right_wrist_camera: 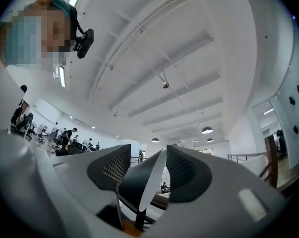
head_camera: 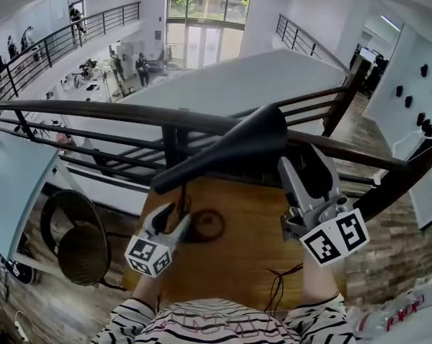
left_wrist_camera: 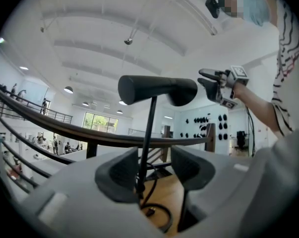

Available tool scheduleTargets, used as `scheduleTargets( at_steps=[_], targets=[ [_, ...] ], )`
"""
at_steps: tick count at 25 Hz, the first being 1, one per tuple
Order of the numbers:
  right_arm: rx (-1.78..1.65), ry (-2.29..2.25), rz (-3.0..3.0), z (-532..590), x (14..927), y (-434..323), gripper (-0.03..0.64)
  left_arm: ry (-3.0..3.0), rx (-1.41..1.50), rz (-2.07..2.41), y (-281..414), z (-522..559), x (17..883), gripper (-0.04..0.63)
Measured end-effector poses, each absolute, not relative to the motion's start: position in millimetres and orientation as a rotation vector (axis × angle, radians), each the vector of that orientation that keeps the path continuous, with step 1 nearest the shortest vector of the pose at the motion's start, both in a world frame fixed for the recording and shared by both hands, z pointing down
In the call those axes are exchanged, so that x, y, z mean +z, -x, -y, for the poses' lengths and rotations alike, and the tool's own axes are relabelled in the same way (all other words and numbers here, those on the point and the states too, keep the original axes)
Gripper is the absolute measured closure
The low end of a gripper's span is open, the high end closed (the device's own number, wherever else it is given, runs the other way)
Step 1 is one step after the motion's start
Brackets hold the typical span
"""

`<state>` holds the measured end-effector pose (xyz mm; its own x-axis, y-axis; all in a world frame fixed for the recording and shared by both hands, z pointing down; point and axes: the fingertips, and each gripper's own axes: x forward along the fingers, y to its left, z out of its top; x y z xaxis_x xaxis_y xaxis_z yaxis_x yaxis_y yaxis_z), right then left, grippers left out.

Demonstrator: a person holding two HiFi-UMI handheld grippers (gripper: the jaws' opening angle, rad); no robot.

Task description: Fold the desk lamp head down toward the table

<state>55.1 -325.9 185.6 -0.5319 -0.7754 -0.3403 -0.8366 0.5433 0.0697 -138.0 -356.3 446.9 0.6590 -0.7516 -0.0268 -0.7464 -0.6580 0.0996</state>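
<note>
The black desk lamp stands on the wooden table (head_camera: 255,246), its cone-shaped head (head_camera: 230,153) raised and lying roughly level on a thin stem above a round base (head_camera: 210,225). Low at the stem is my left gripper (head_camera: 174,213). In the left gripper view the stem (left_wrist_camera: 148,143) runs up between its open pads, close to the left one, and the head (left_wrist_camera: 156,89) sits above. My right gripper (head_camera: 306,165) is held high at the head's wide end. In the right gripper view the head's rim (right_wrist_camera: 139,182) stands in the gap of that open gripper (right_wrist_camera: 148,167).
A dark railing (head_camera: 94,110) runs just behind the table, with a drop to a lower floor beyond it. A black cable (head_camera: 276,282) lies on the table near my body. A round black object (head_camera: 76,242) stands on the floor to the left.
</note>
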Motion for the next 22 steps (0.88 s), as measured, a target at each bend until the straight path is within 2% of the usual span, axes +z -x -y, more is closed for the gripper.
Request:
scheduleTargets(
  at_steps=[7, 10, 13, 17, 22],
  targets=[
    [0.439, 1.377, -2.536, 358.2, 158.0, -47.6, 0.404, -2.8, -0.122, 1.246, 133.2, 378.5, 443.4, 0.413],
    [0.444, 1.363, -2.555, 370.1, 157.1, -47.3, 0.404, -2.797, -0.117, 1.252, 130.2, 382.4, 446.8, 0.47],
    [0.436, 1.348, -2.582, 381.0, 164.4, -42.7, 0.407, -2.787, -0.146, 1.265, 132.3, 385.9, 450.1, 0.499],
    [0.423, 1.396, -2.582, 393.9, 177.6, -49.2, 0.5, -2.771, -0.18, 1.284, 131.1, 389.4, 454.8, 0.525],
    [0.365, 1.454, -2.567, 396.0, 190.3, -60.6, 0.497, -2.771, -0.191, 1.287, 132.8, 387.1, 452.4, 0.541]
  ],
)
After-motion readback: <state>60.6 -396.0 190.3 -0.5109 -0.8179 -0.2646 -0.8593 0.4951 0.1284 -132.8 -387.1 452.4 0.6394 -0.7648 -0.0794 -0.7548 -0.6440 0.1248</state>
